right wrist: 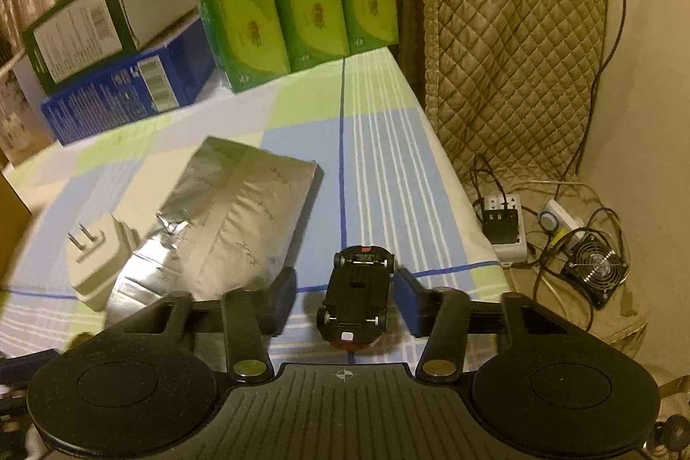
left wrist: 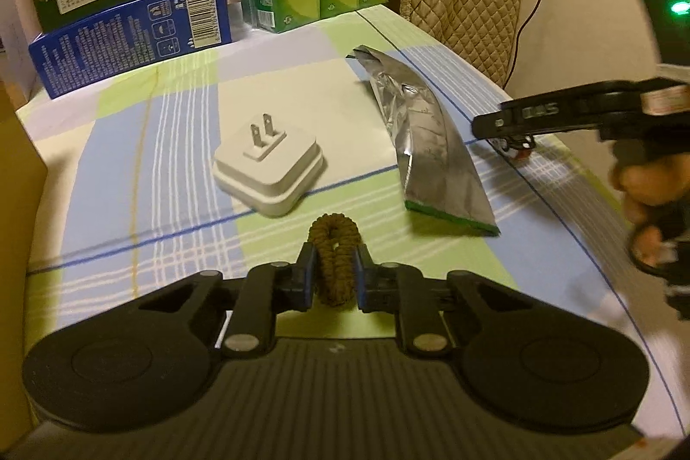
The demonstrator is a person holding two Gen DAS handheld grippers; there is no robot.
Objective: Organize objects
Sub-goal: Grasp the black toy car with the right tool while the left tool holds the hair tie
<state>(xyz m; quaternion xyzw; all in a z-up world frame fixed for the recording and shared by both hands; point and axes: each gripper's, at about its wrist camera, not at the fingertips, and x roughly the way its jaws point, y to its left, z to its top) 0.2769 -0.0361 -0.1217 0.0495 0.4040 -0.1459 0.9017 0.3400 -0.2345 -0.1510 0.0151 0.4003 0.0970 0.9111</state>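
In the lower centre of my left view, the brown hair tie (left wrist: 334, 257) is clamped between the pads of my left gripper (left wrist: 334, 272), just above the checked tablecloth (left wrist: 151, 141). In the right view my right gripper (right wrist: 345, 298) stands released around the overturned toy car (right wrist: 355, 296), its pads apart from it. The white plug adapter (left wrist: 269, 169) and the silver foil bag (left wrist: 431, 149) lie in the middle of the frame.

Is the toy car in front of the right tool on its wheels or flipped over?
Flipped over. The toy car lies with its black underside and axles facing up, between the open fingers of the right tool, which do not touch it.
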